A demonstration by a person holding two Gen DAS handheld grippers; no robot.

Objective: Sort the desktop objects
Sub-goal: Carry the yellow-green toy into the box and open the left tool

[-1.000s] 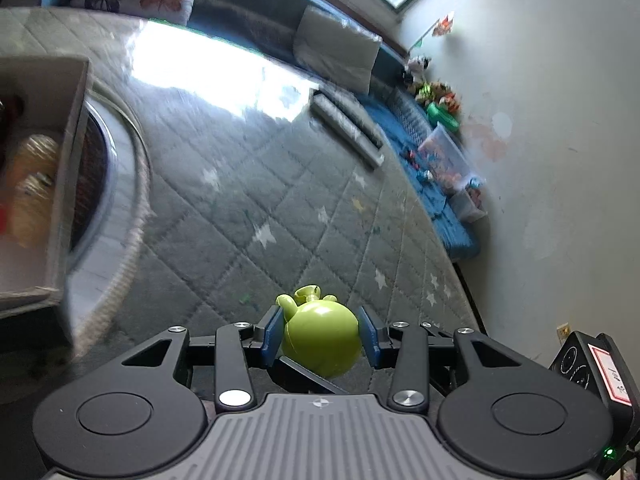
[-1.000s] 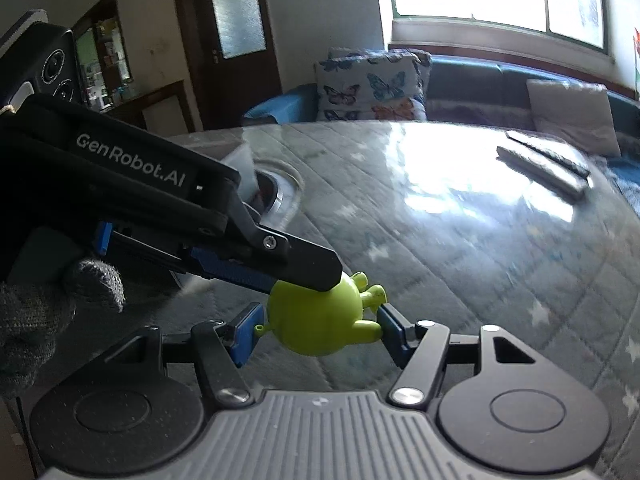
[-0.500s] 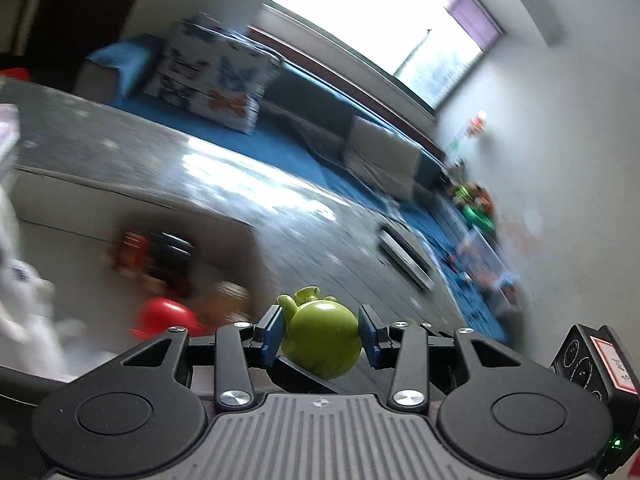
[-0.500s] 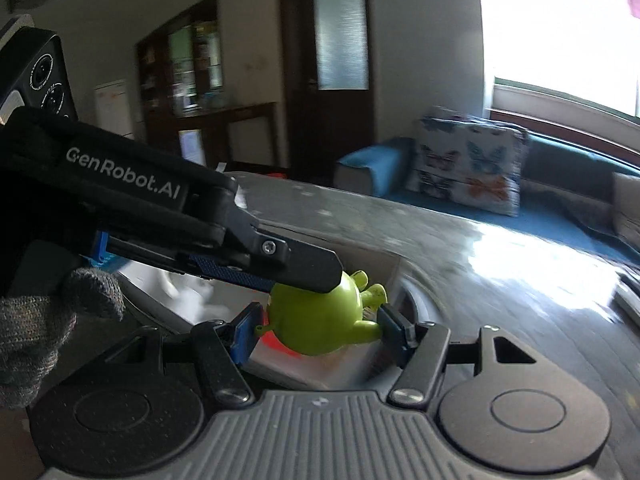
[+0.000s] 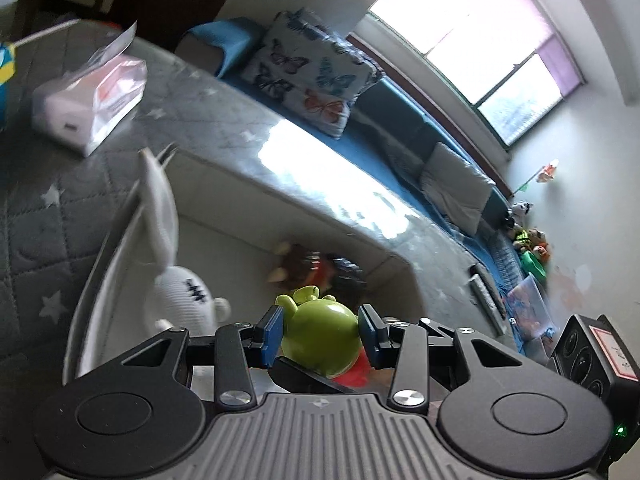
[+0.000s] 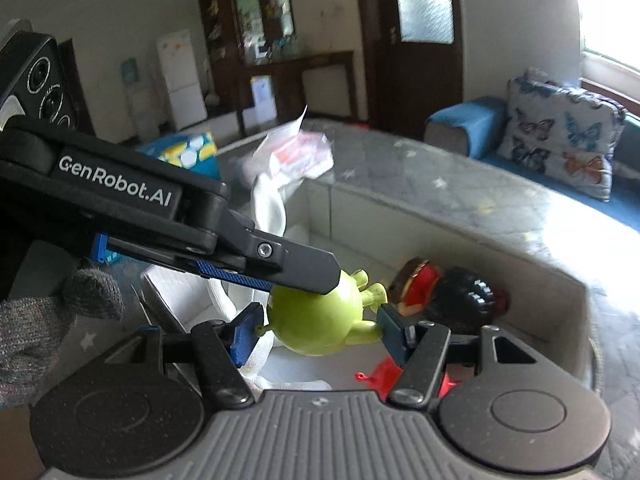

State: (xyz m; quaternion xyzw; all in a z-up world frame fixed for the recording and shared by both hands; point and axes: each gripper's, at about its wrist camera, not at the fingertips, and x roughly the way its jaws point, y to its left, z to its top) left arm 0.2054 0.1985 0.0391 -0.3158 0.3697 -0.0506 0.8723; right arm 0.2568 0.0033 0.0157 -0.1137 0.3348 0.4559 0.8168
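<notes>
Both the left hand-held gripper [image 5: 320, 336] and right hand-held gripper [image 6: 320, 330] pinch one green toy [image 6: 320, 318], held above the white bin [image 5: 280, 196] on the tabletop [image 5: 48, 208]. Beyond it lie a white plush rabbit [image 5: 180, 284] and dark toys [image 6: 460, 300]. Recommended: lower into free space, then release both grips together.

Window [image 5: 472, 36] daylight glares off the tabletop [image 5: 320, 156]; fisheye edges bend, background blurs.

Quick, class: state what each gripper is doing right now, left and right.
Left gripper: closed on the green toy.
Right gripper: closed on the same green toy, above the white box.
</notes>
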